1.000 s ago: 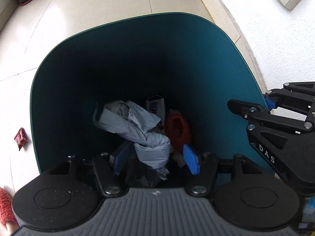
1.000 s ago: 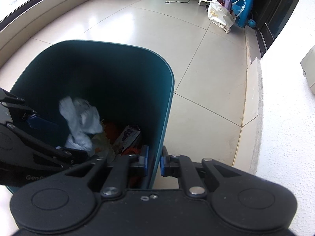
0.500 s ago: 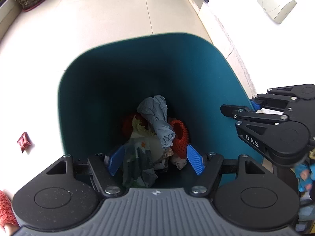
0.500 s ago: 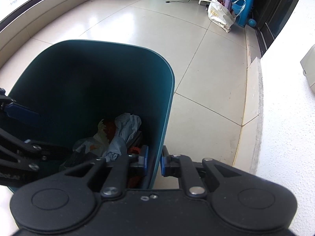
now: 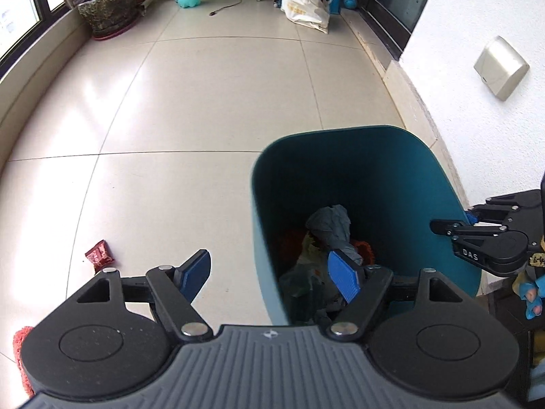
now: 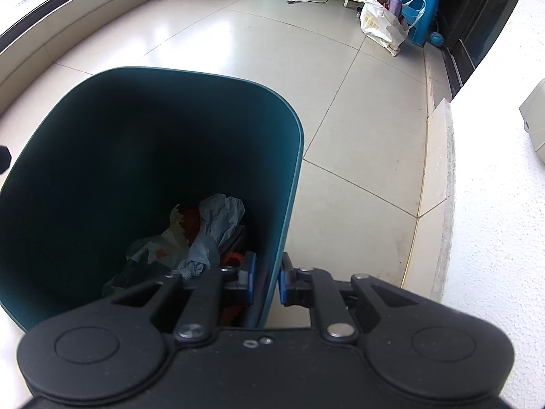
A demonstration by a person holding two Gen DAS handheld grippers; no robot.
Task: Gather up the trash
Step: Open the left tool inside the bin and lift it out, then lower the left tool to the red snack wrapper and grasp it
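Teal trash bin [image 6: 286,170] on a tiled balcony floor, right gripper [image 6: 266,281] clamped on its rim, left gripper [image 5: 269,274] empty – jaws just opened wide, crumpled grey paper [image 5: 332,226] inside, 1 red wrapper [image 5: 98,255] on the floor [image 5: 211,102].
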